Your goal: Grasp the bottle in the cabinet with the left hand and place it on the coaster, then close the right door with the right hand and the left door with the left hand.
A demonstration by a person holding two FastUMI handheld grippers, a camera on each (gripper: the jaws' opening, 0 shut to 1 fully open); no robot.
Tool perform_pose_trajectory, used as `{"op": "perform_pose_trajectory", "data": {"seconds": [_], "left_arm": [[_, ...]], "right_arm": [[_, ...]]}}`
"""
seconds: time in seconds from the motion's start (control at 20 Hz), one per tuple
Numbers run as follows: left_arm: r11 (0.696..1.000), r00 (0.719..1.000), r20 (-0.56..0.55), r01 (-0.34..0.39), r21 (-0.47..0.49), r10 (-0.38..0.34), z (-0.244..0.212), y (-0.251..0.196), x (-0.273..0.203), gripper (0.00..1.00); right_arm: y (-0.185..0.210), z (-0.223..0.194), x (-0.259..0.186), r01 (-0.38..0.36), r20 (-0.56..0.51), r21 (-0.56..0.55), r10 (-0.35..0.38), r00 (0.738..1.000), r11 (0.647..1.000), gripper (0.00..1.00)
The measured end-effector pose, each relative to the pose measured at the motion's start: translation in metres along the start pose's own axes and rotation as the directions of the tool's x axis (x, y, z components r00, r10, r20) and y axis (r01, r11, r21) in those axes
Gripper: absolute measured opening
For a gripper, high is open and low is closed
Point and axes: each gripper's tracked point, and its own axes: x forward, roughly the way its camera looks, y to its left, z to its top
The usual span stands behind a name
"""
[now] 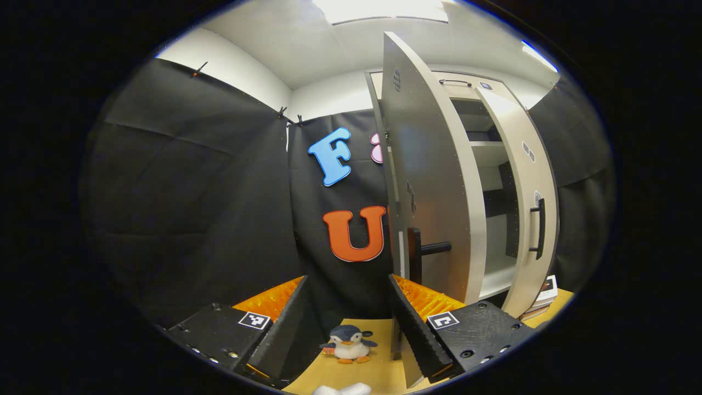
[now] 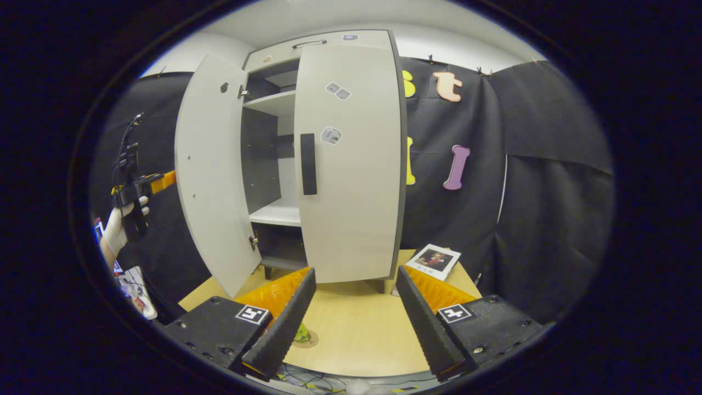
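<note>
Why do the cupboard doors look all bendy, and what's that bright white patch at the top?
In the right gripper view the fisheye lens bows the cabinet's right door and left door outward. In the left gripper view the left door curves too, with a soft sheen on it, and the ceiling light is glaring white. Both pictures are sharp in the middle, with no motion blur.

I held both grippers open and empty: the left gripper (image 1: 348, 323) raised at far left, the right gripper (image 2: 356, 318) level.
</note>
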Motion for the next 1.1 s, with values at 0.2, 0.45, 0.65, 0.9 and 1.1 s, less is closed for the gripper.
{"op": "perform_pose_trajectory", "data": {"seconds": [0.2, 0.45, 0.65, 0.9, 1.1], "left_arm": [[0.998, 0.998, 0.000, 0.057, -0.008, -0.057, 0.005, -0.034, 0.000, 0.88], [0.994, 0.994, -0.002, 0.111, -0.011, -0.111, 0.007, -0.067, 0.004, 0.89], [0.987, 0.989, -0.012, 0.150, -0.051, -0.151, 0.007, -0.092, 0.008, 0.89], [0.985, 0.986, -0.008, 0.164, -0.060, -0.165, 0.009, -0.099, 0.000, 0.96], [0.986, 0.987, -0.011, 0.161, -0.050, -0.162, 0.012, -0.099, -0.015, 0.96]], "right_arm": [[-0.006, 0.002, -0.005, 0.006, 0.009, -0.011, -0.006, 1.000, 1.000, 0.97], [-0.017, 0.003, -0.011, 0.019, 0.005, 0.003, -0.019, 1.000, 1.000, 0.98], [-0.021, 0.008, -0.011, 0.024, 0.015, 0.001, -0.024, 1.000, 1.000, 0.97], [-0.021, 0.014, -0.015, 0.035, 0.034, 0.003, -0.035, 0.999, 0.999, 0.97], [-0.015, 0.020, -0.016, 0.031, 0.048, 0.012, -0.032, 0.998, 0.999, 0.97]]}}
